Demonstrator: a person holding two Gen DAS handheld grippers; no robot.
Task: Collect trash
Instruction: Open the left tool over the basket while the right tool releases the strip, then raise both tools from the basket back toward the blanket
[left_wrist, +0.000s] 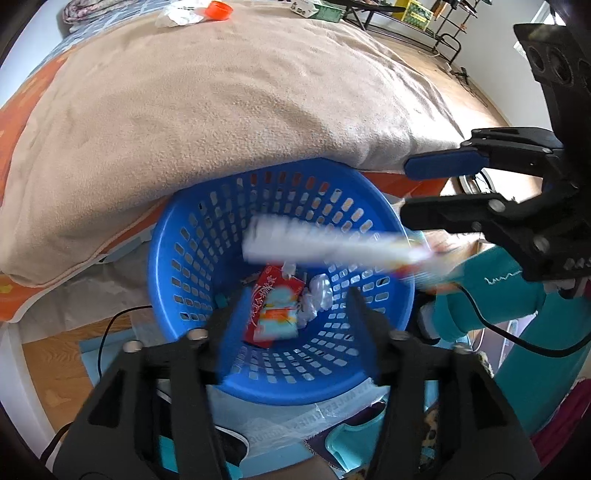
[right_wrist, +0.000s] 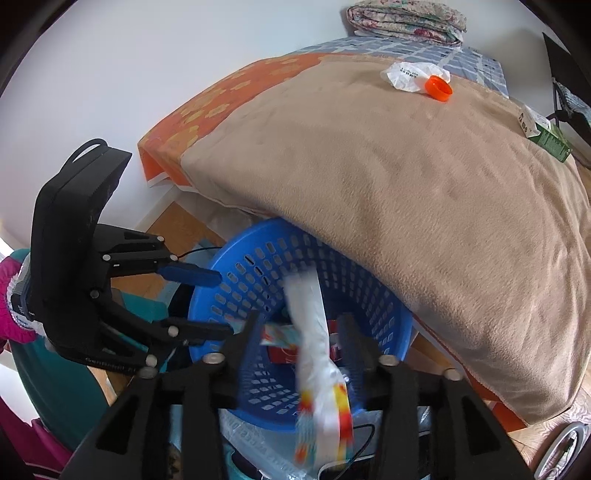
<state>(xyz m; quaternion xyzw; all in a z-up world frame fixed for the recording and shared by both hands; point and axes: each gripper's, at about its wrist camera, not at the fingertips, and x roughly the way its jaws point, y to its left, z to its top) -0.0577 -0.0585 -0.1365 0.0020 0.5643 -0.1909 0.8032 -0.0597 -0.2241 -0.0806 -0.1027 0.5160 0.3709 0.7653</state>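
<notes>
Blue basket (left_wrist: 280, 384) at bed's near edge, rim tucked under tan blanket (left_wrist: 207, 110). Inside on basket floor: red-and-teal wrapper (left_wrist: 275, 310), crumpled clear plastic (left_wrist: 316, 295) beside it. Blurred white wrapper (right_wrist: 312, 343) w/ red-yellow end over basket mouth, between right gripper (right_wrist: 299, 325) fingers; jaws spread wide, grip on wrapper unclear — can't tell. Left gripper (left_wrist: 295, 306) above basket, jaws wide apart, nothing held. On blanket's far corner: orange cap (right_wrist: 438, 88) touching crumpled white wrapper (right_wrist: 408, 75). Green-white box (right_wrist: 543, 131) near blanket's right edge.
</notes>
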